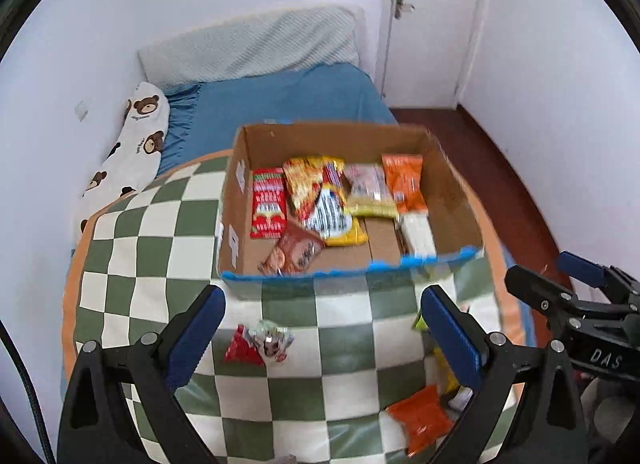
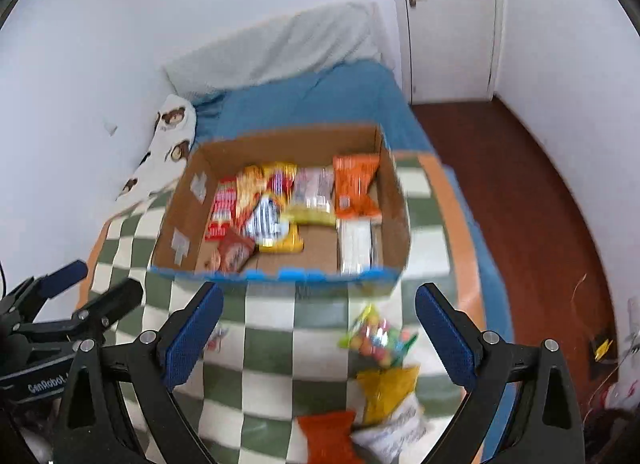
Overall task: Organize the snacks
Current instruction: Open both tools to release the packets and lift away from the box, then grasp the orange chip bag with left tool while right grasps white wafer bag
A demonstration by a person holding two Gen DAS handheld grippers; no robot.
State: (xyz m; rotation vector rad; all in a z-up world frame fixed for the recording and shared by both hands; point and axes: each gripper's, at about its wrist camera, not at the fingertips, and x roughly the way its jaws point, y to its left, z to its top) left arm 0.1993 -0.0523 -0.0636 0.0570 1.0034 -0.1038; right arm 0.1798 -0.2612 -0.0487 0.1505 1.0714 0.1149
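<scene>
Left gripper (image 1: 322, 322): mine, nearest the lens, jaws spread wide with nothing between them, hanging over the checked blanket (image 1: 152, 264).
Right gripper (image 2: 318, 324): also spread wide and empty-handed, just beside the left one.
Loose snacks, left view: I see a red-and-white packet (image 1: 260, 344) on the blanket between the blue pads; an orange packet (image 1: 420, 418) near the right pad.
Loose snacks, right view: I see a clear bag of coloured balls (image 2: 378, 338), a yellow packet (image 2: 386, 390) touching it from the near side, a white packet (image 2: 394, 434) and the orange packet side by side at the bottom edge.
Cardboard box (image 1: 452, 199): just beyond both grippers on the blanket, blue tape along its near rim, open at the top.
Box contents: I count several packets along the far half, red, yellow, orange and brown among them; print too blurred to read.
Bed (image 1: 280, 99): blue sheet behind the box, grey pillow (image 1: 256, 45) at its head, bear-print cushion (image 1: 136, 135) against the wall.
Door (image 1: 432, 23): white, farthest back, beside the dark red floor (image 1: 500, 167).
</scene>
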